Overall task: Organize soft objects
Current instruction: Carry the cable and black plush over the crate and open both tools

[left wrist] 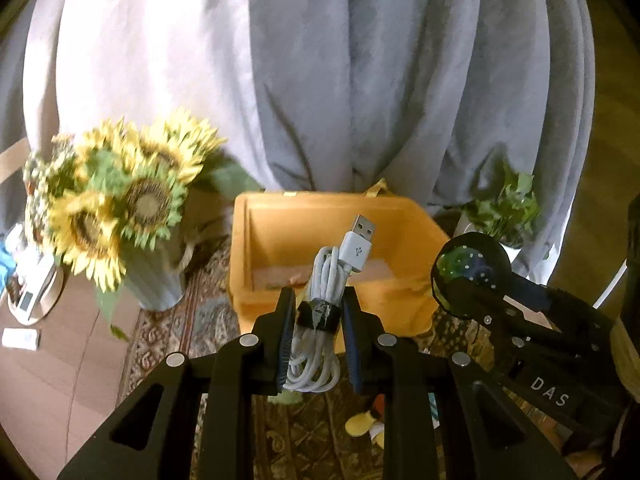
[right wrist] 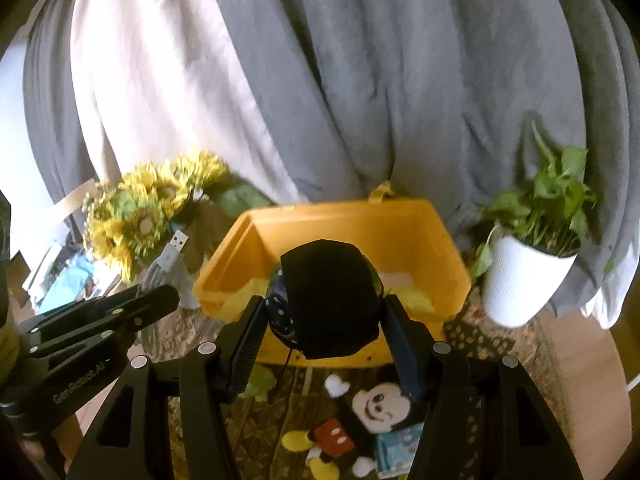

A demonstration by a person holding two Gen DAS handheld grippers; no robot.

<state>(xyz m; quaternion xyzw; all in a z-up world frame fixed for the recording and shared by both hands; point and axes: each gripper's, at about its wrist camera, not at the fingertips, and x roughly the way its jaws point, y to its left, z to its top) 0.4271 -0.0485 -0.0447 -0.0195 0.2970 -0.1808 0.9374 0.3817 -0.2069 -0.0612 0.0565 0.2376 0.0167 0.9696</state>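
Lettering comes first: the white letters "DAS" sit on the black body of the right gripper (left wrist: 460, 276) as the left wrist view shows it, and "GenRoboLAI", or something near it, runs along the left gripper (right wrist: 160, 284) in the right wrist view, its last letters too small to be sure of. The left gripper (left wrist: 318, 316) is closed tight on a coiled white USB cable bound with a strip of black tape (left wrist: 320, 312), the pads pressing the bundle at the tape, its silver plug sticking up past the fingertips. The right gripper (right wrist: 324, 320), jaws about a third apart, clasps a round black pouch with a dark blue white-dotted side (right wrist: 330, 300); what the pouch is made of or contains cannot be told. Both held things hang in front of an open yellow plastic storage bin (right wrist: 436, 236) standing on a patterned brown rug (right wrist: 480, 336); the bin's floor is largely hidden, with only pale paper and yellow scraps visible. On the rug below the right gripper lies a Mickey Mouse plush toy with red shorts and yellow shoes (right wrist: 360, 412), partly covered by the fingers. Left of the bin stands a blurred bunch of yellow sunflowers in a pale ribbed vase (left wrist: 132, 204); to the right, a leafy green plant in a white ribbed pot (right wrist: 528, 264). Grey and white curtains (right wrist: 360, 80) fill the background.
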